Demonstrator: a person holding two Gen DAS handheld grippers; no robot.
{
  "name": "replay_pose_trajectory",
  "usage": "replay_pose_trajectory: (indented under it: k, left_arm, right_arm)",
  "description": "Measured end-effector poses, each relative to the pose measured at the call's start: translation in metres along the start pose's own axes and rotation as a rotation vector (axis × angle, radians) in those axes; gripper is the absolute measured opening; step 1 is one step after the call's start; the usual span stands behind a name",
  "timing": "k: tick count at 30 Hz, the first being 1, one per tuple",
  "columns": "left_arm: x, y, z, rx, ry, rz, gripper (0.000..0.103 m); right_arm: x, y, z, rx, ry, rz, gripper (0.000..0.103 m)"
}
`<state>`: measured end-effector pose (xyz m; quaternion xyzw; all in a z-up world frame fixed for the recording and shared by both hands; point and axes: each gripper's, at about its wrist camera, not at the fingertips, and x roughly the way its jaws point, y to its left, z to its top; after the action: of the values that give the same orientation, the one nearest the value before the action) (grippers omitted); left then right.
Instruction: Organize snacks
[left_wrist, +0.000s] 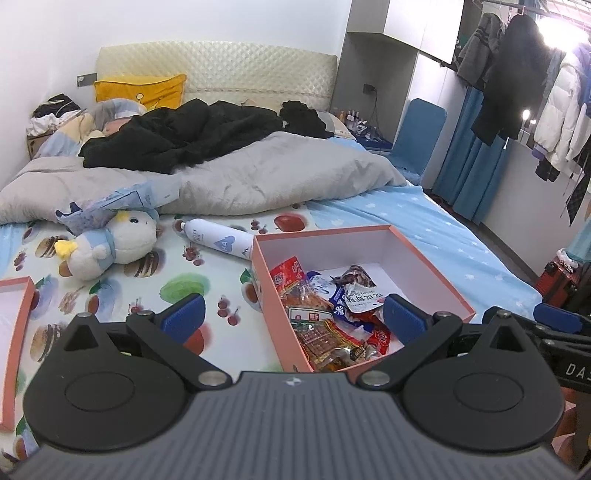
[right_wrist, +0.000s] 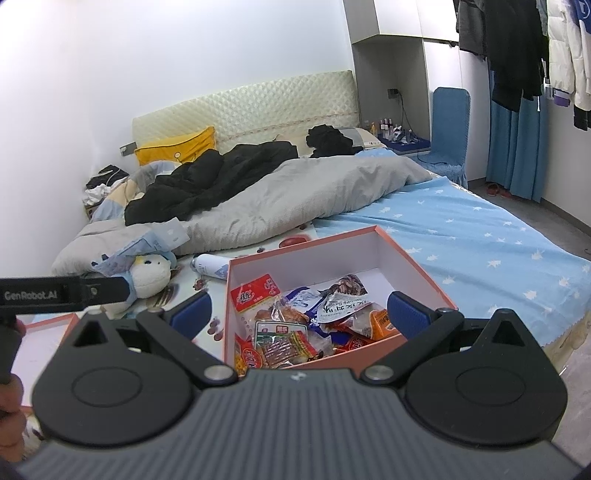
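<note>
The snacks (right_wrist: 295, 325) already lie in the box (right_wrist: 369, 254) on the bed (right_wrist: 480, 236); its lid (left_wrist: 14, 332) stays off. Both hand-held grippers, left (left_wrist: 293, 315) and right (right_wrist: 297, 314), are spread and empty.

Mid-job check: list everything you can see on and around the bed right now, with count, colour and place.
box: one, pink outside and white inside, open, on the bed
snack packets: a pile, red, orange, blue and white, inside the box
lid: one, pink-rimmed, left of the box
bottle: one, white, lying behind the box
plush toy: one, white and blue, left of the bottle
duvet: one, grey, across the bed
black clothing: heaped on the duvet
pillow: one, yellow, by the headboard
chair: one, blue, beside the bed
left gripper: open, empty
right gripper: open, empty
</note>
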<state>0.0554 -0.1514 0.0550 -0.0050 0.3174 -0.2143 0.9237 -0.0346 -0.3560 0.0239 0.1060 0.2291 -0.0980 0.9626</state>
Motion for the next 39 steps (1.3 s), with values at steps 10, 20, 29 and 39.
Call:
replay_pose_trajectory:
  k: [10,20,29,39]
  left_arm:
    - [-0.0008,-0.0015,0.0002,0.004,0.0,0.003,0.103]
    - [-0.0005,0.0014,-0.0016,0.004,0.002,0.006,0.103]
    - [0.0003,0.0007,-0.0012,0.005,0.005,0.009,0.103]
    - [0.0024,0.0012,-0.0024,0.001,0.015,0.001,0.103]
  right_arm:
    - [0.0012,0.0003,-0.0014,-0.001,-0.002,0.0,0.103]
    - [0.0017,0.0009,-0.0034,0.0,0.003,0.0,0.103]
    - [0.0033,0.0001,-0.0062,-0.001,0.002,0.001,0.103]
    - [0.0046,-0.0003,-0.0036,-0.002,0.007,0.0,0.103]
